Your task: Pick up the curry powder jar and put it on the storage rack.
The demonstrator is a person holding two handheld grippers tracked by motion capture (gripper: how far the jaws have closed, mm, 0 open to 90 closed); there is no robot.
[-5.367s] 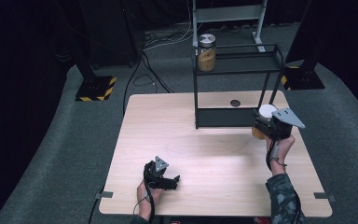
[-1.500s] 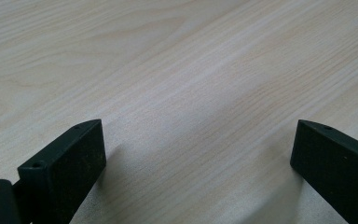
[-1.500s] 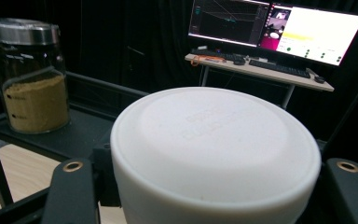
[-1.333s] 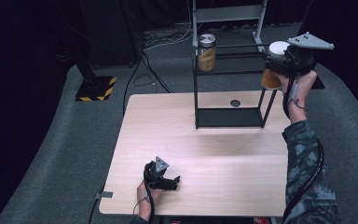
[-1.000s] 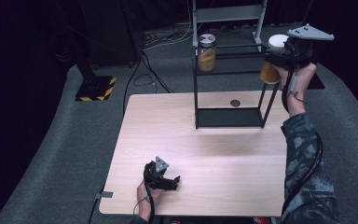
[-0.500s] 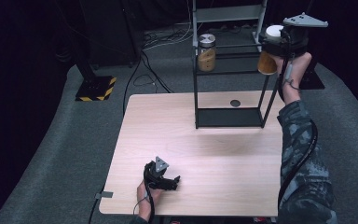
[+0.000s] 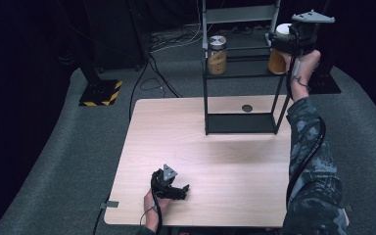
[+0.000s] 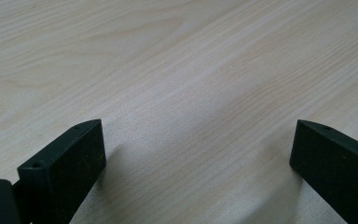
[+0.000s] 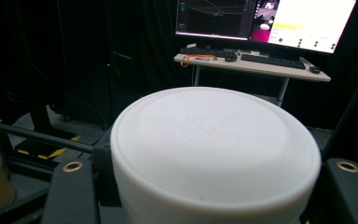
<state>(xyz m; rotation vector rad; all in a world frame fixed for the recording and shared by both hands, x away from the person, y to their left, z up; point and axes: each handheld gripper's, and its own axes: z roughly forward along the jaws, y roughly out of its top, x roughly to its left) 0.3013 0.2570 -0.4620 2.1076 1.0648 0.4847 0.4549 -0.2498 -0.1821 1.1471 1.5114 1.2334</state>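
A jar with amber contents point(image 7: 275, 61) and a white lid point(image 9: 214, 135) is held in my right gripper point(image 7: 288, 40), which is shut on it just under the lid. I hold it up at the right end of the upper shelf of a black wire rack point(image 7: 242, 76). A second amber jar with a metal lid point(image 7: 217, 55) stands on that shelf at the left. My left gripper point(image 7: 178, 191) lies on the wooden table point(image 7: 215, 147) near the front edge. Its jaws stand wide open over bare wood point(image 8: 168, 70).
The rack stands at the back right of the table, with a small black disc point(image 7: 247, 108) beside its base. A yellow-and-black striped stand foot point(image 7: 99, 93) and cables lie on the floor behind. A desk with a lit monitor point(image 9: 265, 21) is beyond the rack.
My right gripper has lifted the white-lidded jar from table height beside the rack up and back to the upper shelf's right end. The left gripper has stayed still.
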